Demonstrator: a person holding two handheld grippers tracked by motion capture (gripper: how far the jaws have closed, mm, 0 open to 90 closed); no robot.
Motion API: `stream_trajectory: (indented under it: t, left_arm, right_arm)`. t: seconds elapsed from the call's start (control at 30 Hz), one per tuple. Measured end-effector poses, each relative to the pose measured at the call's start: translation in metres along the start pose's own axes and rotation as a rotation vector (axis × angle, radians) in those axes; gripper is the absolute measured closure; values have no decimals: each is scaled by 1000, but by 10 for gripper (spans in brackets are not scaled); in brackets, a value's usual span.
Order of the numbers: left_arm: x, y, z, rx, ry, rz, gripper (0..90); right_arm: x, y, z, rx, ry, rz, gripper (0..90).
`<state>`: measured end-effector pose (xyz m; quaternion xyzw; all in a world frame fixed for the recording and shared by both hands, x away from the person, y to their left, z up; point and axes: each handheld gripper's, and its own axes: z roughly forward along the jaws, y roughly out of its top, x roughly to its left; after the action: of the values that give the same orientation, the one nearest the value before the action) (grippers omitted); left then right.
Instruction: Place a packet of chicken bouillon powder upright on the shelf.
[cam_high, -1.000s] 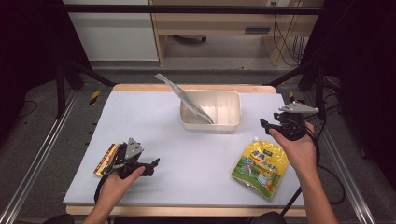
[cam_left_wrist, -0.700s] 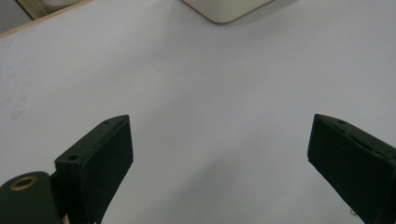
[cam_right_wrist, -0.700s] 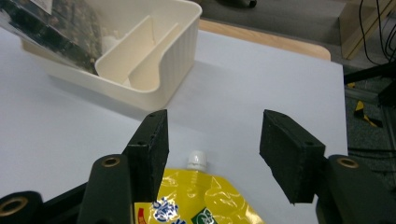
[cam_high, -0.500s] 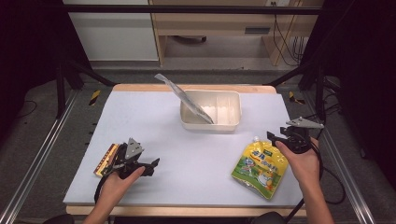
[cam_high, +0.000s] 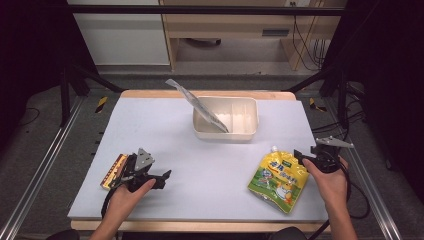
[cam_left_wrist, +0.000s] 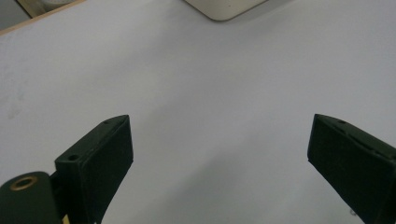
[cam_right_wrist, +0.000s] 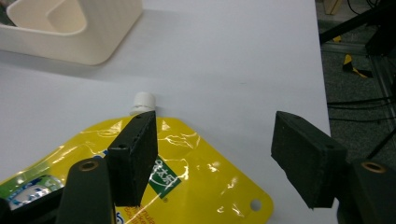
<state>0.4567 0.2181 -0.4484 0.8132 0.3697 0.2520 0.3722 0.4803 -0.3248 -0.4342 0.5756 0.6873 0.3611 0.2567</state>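
Observation:
A yellow spouted pouch (cam_high: 280, 175) lies flat near the table's front right, its white cap (cam_right_wrist: 144, 101) pointing at the cream bin (cam_high: 226, 119). My right gripper (cam_high: 301, 156) sits low at the pouch's upper right corner. Its jaws have just been opening. In the right gripper view (cam_right_wrist: 215, 135) one jaw is over the yellow pouch (cam_right_wrist: 187, 177) and the other is past its edge; neither pad presses on it. My left gripper (cam_high: 162, 179) rests at the front left, open. In the left gripper view (cam_left_wrist: 222, 130) bare table lies between its jaws.
A silver packet (cam_high: 197, 105) leans in the bin's left compartment and sticks out over its rim. A yellow-brown snack bar (cam_high: 112, 170) lies just left of my left gripper. The bin's corner (cam_left_wrist: 224, 7) is ahead of the left jaws. Metal rails flank the table (cam_high: 210, 160).
My right gripper has come down and back toward the person, to the pouch's upper right corner, and its jaws stand wider. The left hand has kept still.

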Motion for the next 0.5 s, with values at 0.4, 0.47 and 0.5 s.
stream_trajectory:
  t: [0.4, 0.47, 0.5]
  left_arm:
    - [-1, 0, 2, 7, -2, 2, 68]
    - [-1, 0, 2, 7, -2, 1, 68]
    - [-1, 0, 1, 8, -2, 2, 68]
  right_arm:
    - [-15, -15, 4, 28, -16, 32, 292]
    - [-17, -17, 5, 32, -14, 30, 292]
    - [-17, -19, 6, 38, -16, 37, 292]
